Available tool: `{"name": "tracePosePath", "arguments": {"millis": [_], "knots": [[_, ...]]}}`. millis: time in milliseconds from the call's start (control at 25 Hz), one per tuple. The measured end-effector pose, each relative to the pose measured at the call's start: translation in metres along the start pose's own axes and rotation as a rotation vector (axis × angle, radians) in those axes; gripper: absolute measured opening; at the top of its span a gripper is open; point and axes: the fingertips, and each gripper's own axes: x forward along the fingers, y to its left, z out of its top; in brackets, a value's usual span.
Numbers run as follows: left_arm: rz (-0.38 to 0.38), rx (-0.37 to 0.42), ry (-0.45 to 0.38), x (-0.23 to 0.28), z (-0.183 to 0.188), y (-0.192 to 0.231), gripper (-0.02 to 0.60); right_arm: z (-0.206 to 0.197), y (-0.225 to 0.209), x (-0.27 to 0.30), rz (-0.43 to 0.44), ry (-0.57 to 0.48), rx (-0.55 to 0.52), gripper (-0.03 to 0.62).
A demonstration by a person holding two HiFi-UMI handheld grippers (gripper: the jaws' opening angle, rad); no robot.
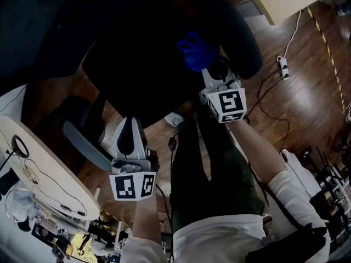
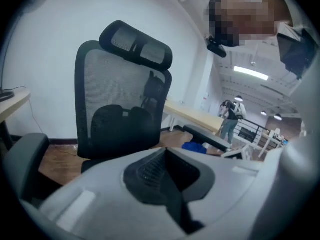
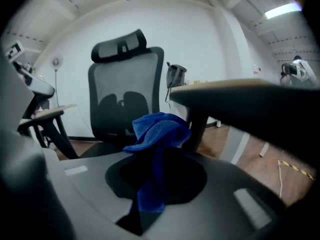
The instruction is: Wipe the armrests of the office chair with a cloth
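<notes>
Seen from above, the right gripper (image 1: 215, 73) holds a blue cloth (image 1: 194, 51) just beside one armrest (image 1: 241, 37) of the office chair (image 1: 137, 64), while the left gripper (image 1: 130, 126) hangs near the other armrest (image 1: 82, 141). In the left gripper view, its jaws are pressed together with nothing between them, facing the mesh backrest (image 2: 120, 104). In the right gripper view, the jaws are clamped on the cloth's lower folds, and its bunched top stands next to the dark armrest.

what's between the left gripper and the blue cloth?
Head view: from the left gripper, a strip of wood floor, then the chair's dark seat up to the blue cloth.
</notes>
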Motion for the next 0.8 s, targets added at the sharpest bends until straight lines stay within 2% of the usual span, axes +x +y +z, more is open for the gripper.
{"name": "tracePosePath", "arguments": {"millis": [80,280,360,560,680,800], "knots": [[0.024,-0.005,0.019,-0.004,-0.007,0.005,-0.002,-0.007,-0.013,0.017,-0.022,-0.011,-0.002,0.067],[0.015,0.004,0.074,-0.015,-0.025,0.003,-0.002,-0.004,-0.021,0.030,-0.036,-0.032,-0.019,0.067],[0.029,-0.010,0.081,-0.019,-0.028,0.005,-0.002,-0.021,-0.022,0.047,-0.029,0.033,-0.040,0.067],[0.065,-0.064,0.051,-0.025,-0.026,0.005,-0.002,-0.102,-0.053,0.109,-0.031,0.296,0.030,0.067],[0.089,-0.073,0.033,-0.031,-0.027,0.010,-0.002,-0.103,-0.059,0.124,-0.013,0.321,0.056,0.067],[0.118,-0.072,0.022,-0.042,-0.032,0.020,-0.002,-0.089,-0.042,0.115,0.027,0.290,0.059,0.067]]}}
